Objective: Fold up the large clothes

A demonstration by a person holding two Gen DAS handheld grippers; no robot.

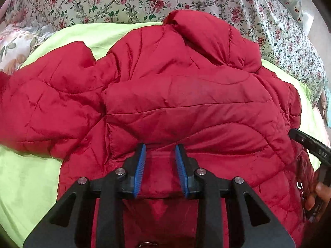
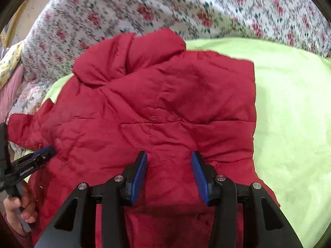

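Note:
A red quilted puffer jacket [image 1: 186, 95] [image 2: 165, 103] lies back up on a lime green sheet [image 1: 24, 181] [image 2: 289, 124], hood [image 1: 206, 33] at the far end and one sleeve [image 1: 41, 107] spread to the left. My left gripper [image 1: 160, 145] rests on the near hem with its blue pads apart, and puckered fabric lies between them without being pinched. My right gripper [image 2: 169, 153] stands wider open over the hem farther right, with the fabric loose under it. Each gripper shows in the other's view: the right gripper [image 1: 306, 142] at the right edge, the left gripper [image 2: 39, 155] at the left edge.
A floral bedspread [image 1: 144, 0] [image 2: 144, 6] covers the bed beyond the green sheet. A hand [image 1: 318, 194] [image 2: 18, 208] grips each tool's handle at the frame edges. A metal zip puller [image 1: 299, 185] shows at the jacket's right side. Bare green sheet lies to the right of the jacket.

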